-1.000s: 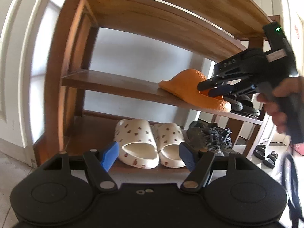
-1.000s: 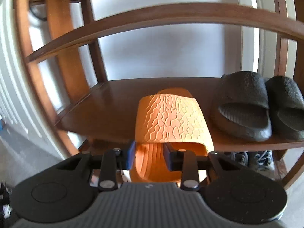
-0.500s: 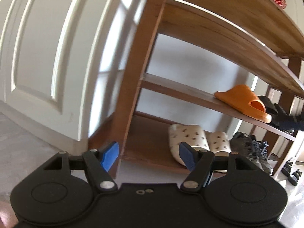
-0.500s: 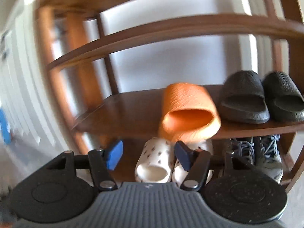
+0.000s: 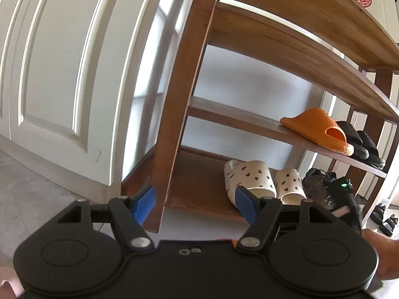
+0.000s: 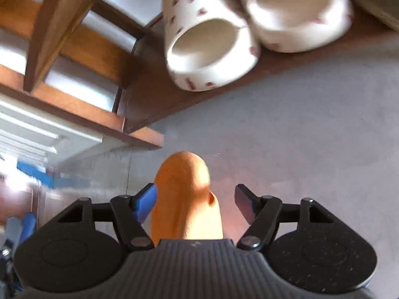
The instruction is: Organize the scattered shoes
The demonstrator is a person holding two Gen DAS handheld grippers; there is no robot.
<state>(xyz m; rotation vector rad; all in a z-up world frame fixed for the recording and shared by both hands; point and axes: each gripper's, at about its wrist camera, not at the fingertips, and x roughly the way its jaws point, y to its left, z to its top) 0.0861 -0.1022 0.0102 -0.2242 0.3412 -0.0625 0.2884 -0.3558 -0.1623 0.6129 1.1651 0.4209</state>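
One orange slipper [image 6: 185, 199] is lying on the grey floor [image 6: 299, 149] just before the shoe rack [image 5: 179, 99], between the fingers of the right gripper [image 6: 194, 204], whose jaws are opening and not pressing it. Its mate [image 5: 316, 130] is resting on the middle shelf [image 5: 224, 114]. Being moulded foam, it is judged light, springy and somewhat grippy; the side wall of the strap is being favoured as the hold. The left gripper [image 5: 195, 203] is being held wide apart, empty.
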